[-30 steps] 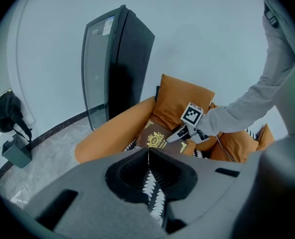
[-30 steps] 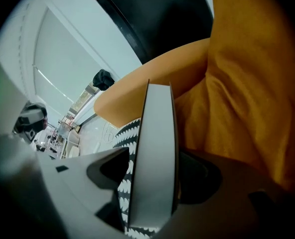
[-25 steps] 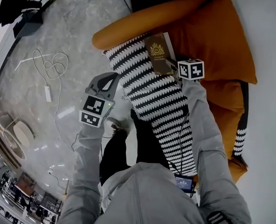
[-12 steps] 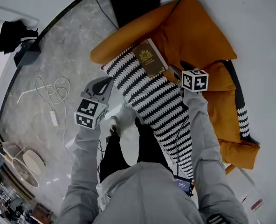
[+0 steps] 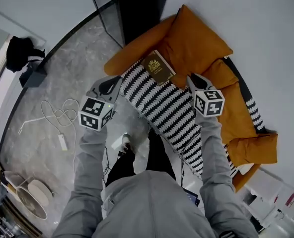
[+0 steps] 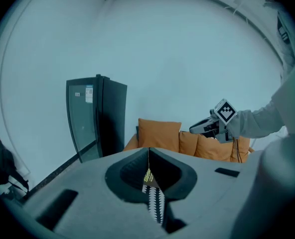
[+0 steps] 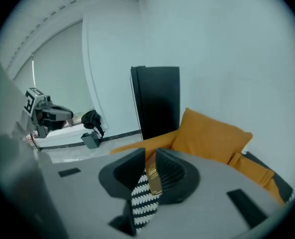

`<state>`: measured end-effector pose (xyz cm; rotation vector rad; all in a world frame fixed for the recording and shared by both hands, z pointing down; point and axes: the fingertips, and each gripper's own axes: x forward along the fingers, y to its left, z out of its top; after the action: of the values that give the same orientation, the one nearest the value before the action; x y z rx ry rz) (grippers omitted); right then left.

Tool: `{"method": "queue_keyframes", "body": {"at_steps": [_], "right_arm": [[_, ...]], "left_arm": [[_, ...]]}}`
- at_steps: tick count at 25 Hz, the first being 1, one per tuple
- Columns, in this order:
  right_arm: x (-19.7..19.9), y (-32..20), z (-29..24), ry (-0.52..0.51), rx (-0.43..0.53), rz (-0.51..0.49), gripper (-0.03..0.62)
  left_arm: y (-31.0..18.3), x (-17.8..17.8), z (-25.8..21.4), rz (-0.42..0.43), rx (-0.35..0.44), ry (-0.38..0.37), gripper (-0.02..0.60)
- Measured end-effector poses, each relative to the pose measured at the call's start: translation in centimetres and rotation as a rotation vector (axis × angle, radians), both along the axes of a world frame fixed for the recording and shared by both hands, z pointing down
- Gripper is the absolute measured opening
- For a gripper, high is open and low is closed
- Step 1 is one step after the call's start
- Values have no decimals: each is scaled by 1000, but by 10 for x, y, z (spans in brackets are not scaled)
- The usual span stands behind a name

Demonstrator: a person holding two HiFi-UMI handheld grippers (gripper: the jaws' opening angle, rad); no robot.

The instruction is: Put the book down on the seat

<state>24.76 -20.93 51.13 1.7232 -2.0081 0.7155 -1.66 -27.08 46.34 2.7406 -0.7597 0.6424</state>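
Note:
The brown book (image 5: 158,67) with a gold crest lies flat on the black-and-white striped seat (image 5: 169,108), close to the orange back cushion (image 5: 199,43). My right gripper (image 5: 192,81) hovers to the right of the book, apart from it. Its jaws are closing to a narrow gap with nothing between them; in the right gripper view (image 7: 150,156) the book (image 7: 153,179) shows far off through that gap. My left gripper (image 5: 110,86) hangs over the seat's left edge, shut and empty (image 6: 148,156). The right gripper (image 6: 200,128) also shows in the left gripper view.
A tall dark cabinet (image 5: 132,9) stands behind the orange sofa's armrest (image 5: 132,51). On the marble floor lie a black bag (image 5: 20,51) and a white cable (image 5: 57,118). More orange cushions (image 5: 254,148) sit at the right. The person's legs (image 5: 147,155) stand against the seat front.
The right gripper has drawn back from the book and its jaws have narrowed. The book stays flat on the seat. The head view has tilted, showing more wall and floor.

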Motion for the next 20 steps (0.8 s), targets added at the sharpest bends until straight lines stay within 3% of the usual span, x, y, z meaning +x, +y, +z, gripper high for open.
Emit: {"method": "queue_keyframes", "body": {"at_steps": [3,13,20], "right_arm": [[-12,15,-45,15,60,35,54],[-54,76,-197,93,281,79,38],[-82,130,-266,190,396,75,37]], "left_arm": [[3,-13,-32,10,56,21,26],[32,-58,-130,52,222,46,26],[63,-65,-186,110,344,70,26]]}}
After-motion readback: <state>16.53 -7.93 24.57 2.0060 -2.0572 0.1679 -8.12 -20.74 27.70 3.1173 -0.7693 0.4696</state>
